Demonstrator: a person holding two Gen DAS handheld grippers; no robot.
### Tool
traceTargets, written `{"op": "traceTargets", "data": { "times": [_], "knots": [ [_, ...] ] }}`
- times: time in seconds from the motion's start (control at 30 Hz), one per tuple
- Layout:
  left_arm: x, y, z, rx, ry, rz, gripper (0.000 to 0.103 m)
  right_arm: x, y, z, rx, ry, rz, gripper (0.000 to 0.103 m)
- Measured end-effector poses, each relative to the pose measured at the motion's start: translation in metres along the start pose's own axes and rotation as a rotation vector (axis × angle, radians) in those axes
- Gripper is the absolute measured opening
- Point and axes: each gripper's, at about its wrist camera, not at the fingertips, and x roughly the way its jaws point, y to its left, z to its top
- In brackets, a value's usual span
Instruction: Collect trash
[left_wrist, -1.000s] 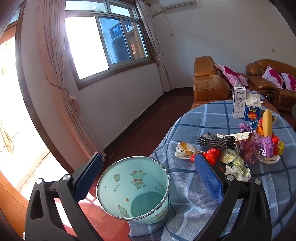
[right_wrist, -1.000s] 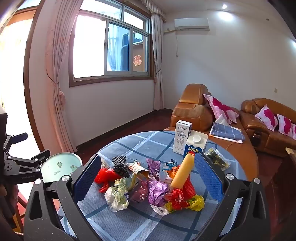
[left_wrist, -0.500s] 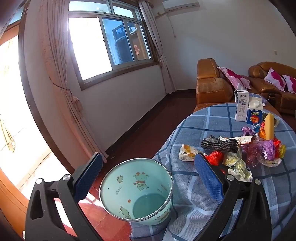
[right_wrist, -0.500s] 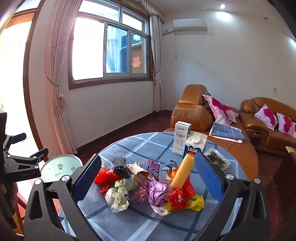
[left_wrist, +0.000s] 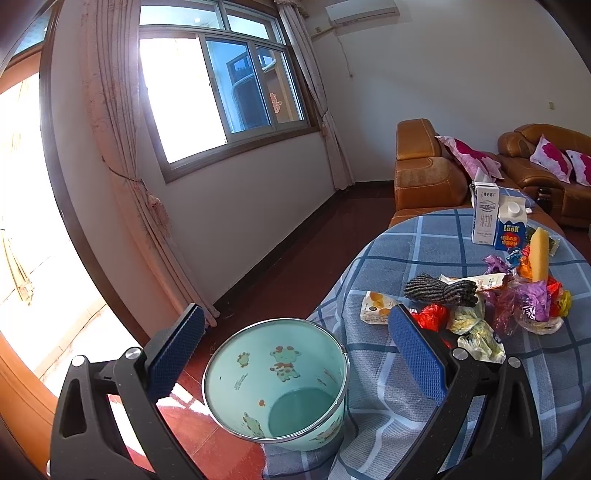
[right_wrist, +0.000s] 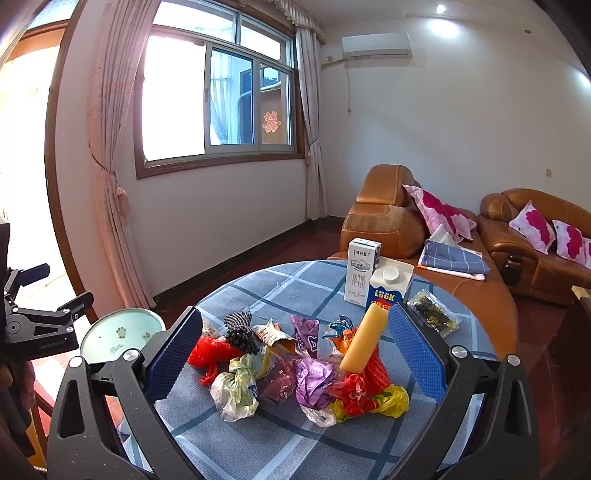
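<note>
Nearby, milk cartons (right_wrist: 364, 271) behind the trash heap (right_wrist: 295, 363).

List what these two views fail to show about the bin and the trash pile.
- Bin: left wrist view hides its base behind its own wall; right wrist view shows only the rim, behind the right gripper's finger.
- Trash pile: lower pieces buried under upper bags.
- Tall carton's print: too small.

The left gripper (left_wrist: 295, 350) is held with its two blue-padded fingers (left_wrist: 415, 356) spread wide apart, nothing between them. The right gripper (right_wrist: 295, 350) is likewise fully spread and grips nothing. In the right wrist view, the left gripper appears at the far left edge, pointing rightward.
</note>
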Motion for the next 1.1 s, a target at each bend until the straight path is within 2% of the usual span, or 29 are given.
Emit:
{"op": "traceTargets", "data": {
  "times": [1.1],
  "knots": [
    [-0.004, 0.003, 0.002, 0.001, -0.010, 0.018, 0.097, 0.002, -0.008, -0.004, 0.036, 0.015, -0.004, 0.099]
  ]
}}
